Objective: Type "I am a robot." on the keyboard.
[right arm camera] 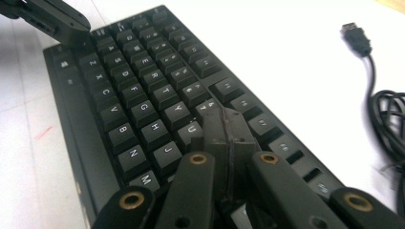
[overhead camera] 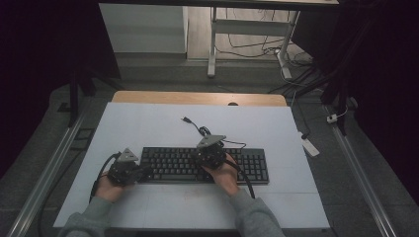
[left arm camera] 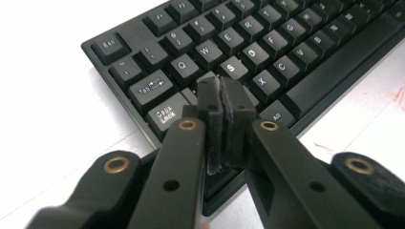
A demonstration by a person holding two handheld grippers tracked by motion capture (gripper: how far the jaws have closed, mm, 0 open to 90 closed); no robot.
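A black keyboard point(overhead camera: 205, 165) lies across the middle of the white table top point(overhead camera: 148, 123). My left gripper point(overhead camera: 146, 171) hovers at its left end. In the left gripper view its jaws are shut, pads pressed together with nothing between them, tips point(left arm camera: 224, 88) over the keyboard point(left arm camera: 267, 47) near the A key. My right gripper point(overhead camera: 207, 157) stands over the keyboard's middle. In the right gripper view its jaws are shut and empty too, tips point(right arm camera: 224, 124) above the keyboard point(right arm camera: 138, 100) by the U and I keys. The left gripper's jaws point(right arm camera: 52, 19) show at the far corner there.
The keyboard's cable point(overhead camera: 207, 132) coils behind it and ends in a loose USB plug point(overhead camera: 186, 119), also seen as plug point(right arm camera: 356, 36) in the right gripper view. A wooden table edge point(overhead camera: 197, 97) runs behind the white top. Metal rails flank both sides.
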